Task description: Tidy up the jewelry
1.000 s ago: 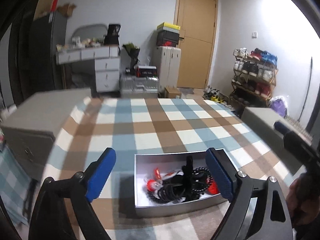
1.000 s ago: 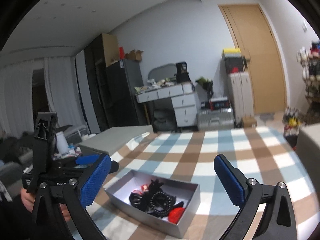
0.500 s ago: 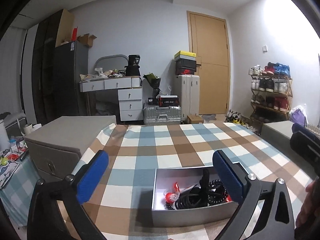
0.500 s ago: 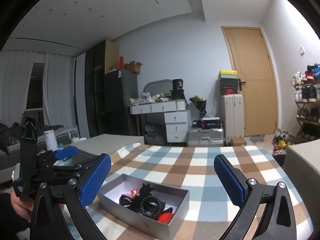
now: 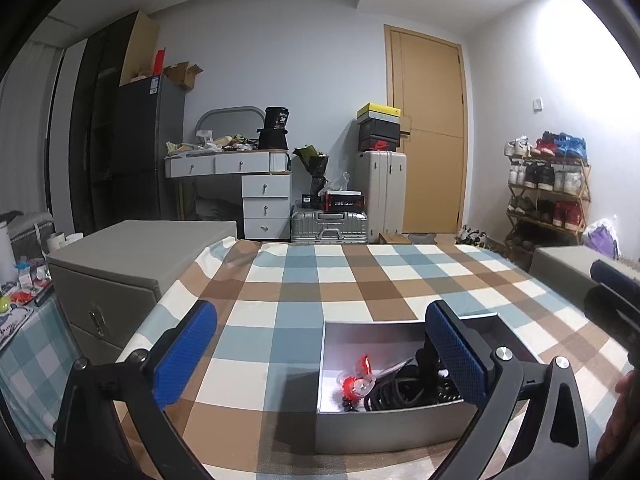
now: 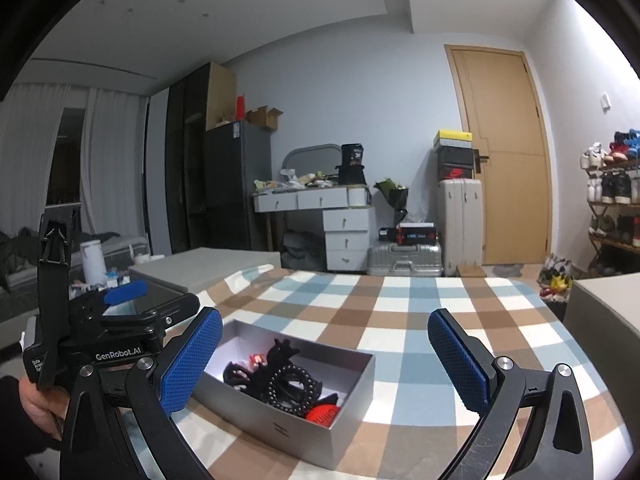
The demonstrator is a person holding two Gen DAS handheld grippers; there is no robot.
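Blue textured pads face each other across a wide gap on the left gripper [image 5: 320, 356]: its jaws stand fully apart and hold nothing. The right gripper [image 6: 324, 360] is the same — jaws spread wide, nothing between them.

Just beyond both sits a shallow grey box [image 5: 384, 426], open-topped, on the checked tablecloth [image 5: 304, 280] of blue, brown and white that covers the tabletop. From the left wrist view the box lies low and right of centre, its right end partly behind the right-hand pad. From the right wrist view it lies left of centre, turned at an angle, one corner pointing toward the camera.

Inside the box the jewelry is heaped together: a black beaded bracelet [image 6: 290, 386], a tangle of black cords [image 5: 396, 388], a red-and-clear piece [image 5: 356, 376] toward the box's left side in the left view, and a red round item [image 6: 322, 414] near the close corner in the right view.

Farther off — past the tabletop's far edge — stand a white dressing desk [image 5: 256, 188] with drawers, a silver suitcase [image 5: 329, 226] lying flat, an upright pale suitcase [image 5: 382, 196], a wooden door [image 5: 428, 160] and a shoe rack [image 5: 548, 192] against the right wall.
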